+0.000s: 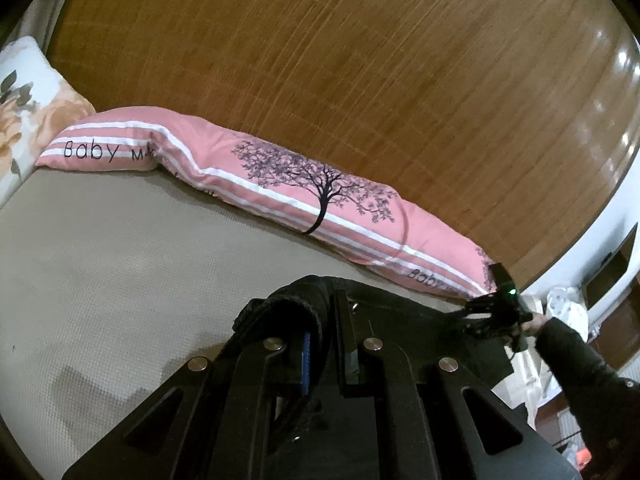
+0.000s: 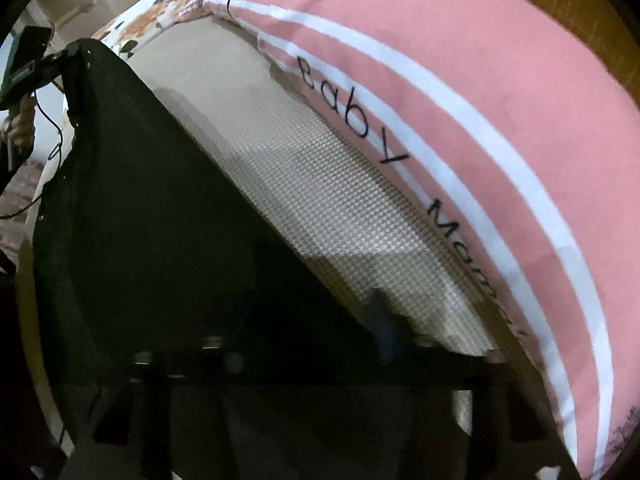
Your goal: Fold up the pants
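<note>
On the beige bed cover (image 1: 100, 280), the black pants (image 2: 152, 208) lie spread as a dark sheet, running from the left gripper (image 1: 324, 320) across to the right gripper (image 1: 494, 316). The left gripper's jaws are together and clamped on a thick bunched edge of the pants, probably the waistband, which is lifted a little from the cover. I judge that this hold keeps one corner firm while the other side is taken. The right gripper points steeply down at the far edge of the pants, but its own view is dark and blurred, so I cannot tell if its jaws already press on the cloth.

Behind the pants, a long pink pillow (image 1: 280, 184) lies along the wooden headboard (image 1: 320, 60), and a flowered pillow (image 1: 28, 120) sits in the corner. Between the pants and the pink pillow there is an open strip of cover, and a wider free area to the left. A fold toward that side seems to have enough room.
</note>
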A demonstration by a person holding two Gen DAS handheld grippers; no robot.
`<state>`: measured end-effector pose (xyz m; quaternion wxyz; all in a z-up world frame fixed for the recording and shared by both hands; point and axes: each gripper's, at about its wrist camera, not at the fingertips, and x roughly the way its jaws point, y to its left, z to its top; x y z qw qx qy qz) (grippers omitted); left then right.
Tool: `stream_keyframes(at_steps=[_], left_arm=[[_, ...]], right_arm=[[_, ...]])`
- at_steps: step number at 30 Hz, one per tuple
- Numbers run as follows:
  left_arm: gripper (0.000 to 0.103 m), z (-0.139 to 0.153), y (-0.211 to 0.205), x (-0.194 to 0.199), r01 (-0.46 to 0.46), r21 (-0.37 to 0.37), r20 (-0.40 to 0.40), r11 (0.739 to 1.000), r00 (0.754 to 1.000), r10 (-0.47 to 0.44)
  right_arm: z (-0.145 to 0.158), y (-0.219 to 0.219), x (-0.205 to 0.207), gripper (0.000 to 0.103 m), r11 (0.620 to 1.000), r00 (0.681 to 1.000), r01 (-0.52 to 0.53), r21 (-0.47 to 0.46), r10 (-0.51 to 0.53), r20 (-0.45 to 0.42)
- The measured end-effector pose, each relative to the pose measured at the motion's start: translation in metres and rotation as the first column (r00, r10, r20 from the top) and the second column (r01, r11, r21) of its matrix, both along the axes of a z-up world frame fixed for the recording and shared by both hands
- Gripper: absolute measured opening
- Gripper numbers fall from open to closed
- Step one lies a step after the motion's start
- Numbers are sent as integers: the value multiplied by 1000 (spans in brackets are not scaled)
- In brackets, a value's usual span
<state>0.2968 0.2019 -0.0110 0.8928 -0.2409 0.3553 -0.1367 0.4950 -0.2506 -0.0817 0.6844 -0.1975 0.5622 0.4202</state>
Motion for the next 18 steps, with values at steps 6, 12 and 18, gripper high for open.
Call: stream_keyframes(at_steps=[6,12,18], left_arm=[[10,3,-2,0,-11,73,-2,997,1000,11],[9,19,-9,-25,34,162,39,986,998,-41],[10,33,-9,-76,97,197,58,976,992,-111]], right_arm=[[40,-9,-42,10,992,982,116,-45,-108,155],[93,-23,-110,9,961,914,271,-49,-241,326],[129,-38,-204,9,914,841,404,-36,-356,406]])
